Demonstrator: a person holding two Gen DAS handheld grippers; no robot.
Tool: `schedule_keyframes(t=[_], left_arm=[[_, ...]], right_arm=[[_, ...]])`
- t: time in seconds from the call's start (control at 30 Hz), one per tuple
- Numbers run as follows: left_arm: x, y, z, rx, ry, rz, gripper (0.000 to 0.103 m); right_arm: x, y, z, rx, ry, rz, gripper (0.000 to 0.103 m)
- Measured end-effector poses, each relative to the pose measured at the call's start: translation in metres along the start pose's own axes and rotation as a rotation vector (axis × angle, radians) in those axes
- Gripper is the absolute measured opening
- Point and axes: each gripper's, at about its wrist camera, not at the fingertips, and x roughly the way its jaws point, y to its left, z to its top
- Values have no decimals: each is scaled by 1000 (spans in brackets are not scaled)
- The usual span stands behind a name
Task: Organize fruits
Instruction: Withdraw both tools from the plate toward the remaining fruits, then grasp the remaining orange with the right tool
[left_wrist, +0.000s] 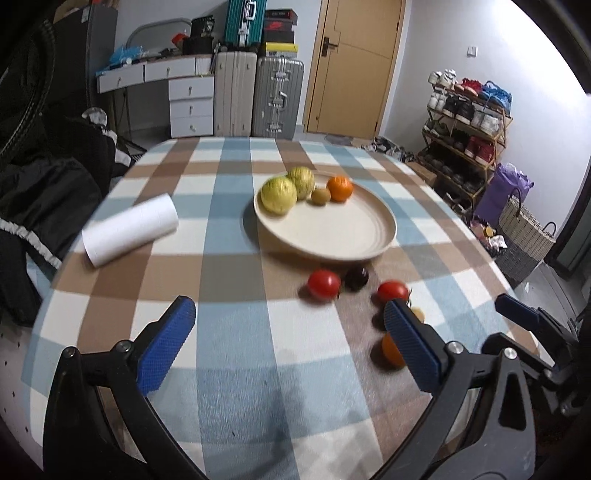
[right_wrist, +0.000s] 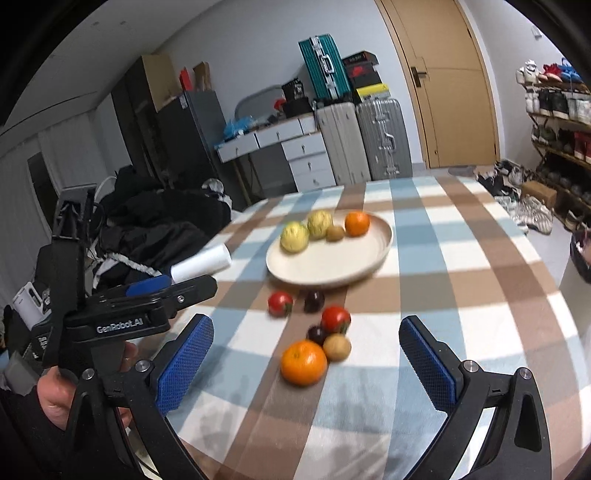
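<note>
Left gripper (left_wrist: 290, 325): jaws spread wide, holding nothing, clear of the tablecloth (left_wrist: 236, 369). Right gripper (right_wrist: 306, 347): likewise wide apart and empty, with the loose fruit lying ahead between its fingers.

Plate (right_wrist: 332, 266) sits toward the table's middle. Along its far rim rest two yellow-green fruits (right_wrist: 294, 236), a kiwi (right_wrist: 335, 233) and an orange (right_wrist: 357, 223). On the cloth just before the plate's near rim lie two tomatoes (right_wrist: 280, 303), two dark plums (right_wrist: 314, 300), a brown fruit (right_wrist: 337, 346) and a second orange (right_wrist: 303, 362), clustered close. A white roll (left_wrist: 130, 230) lies near the left edge.

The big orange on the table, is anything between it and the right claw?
No. The orange sits right ahead of the open right claw with only bare tablecloth between them.
</note>
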Motion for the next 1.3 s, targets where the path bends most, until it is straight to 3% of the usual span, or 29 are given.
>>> schedule_keyframes(t=[0.37,0.8,1.07,1.3], left_arm=[[20,18,-20,-15,57,0,102],[30,28,-27,-31,89,-19,102],[31,32,-29,-36,91,-19,102],[32,32,-31,-39,106,-16,102]], right_arm=[[41,-6,-26,71,122,-2,102],[60,8,-30,52,165,-16,98],[65,11,-31,30,180,-44,68],[67,12,-32,32,186,-51,60]])
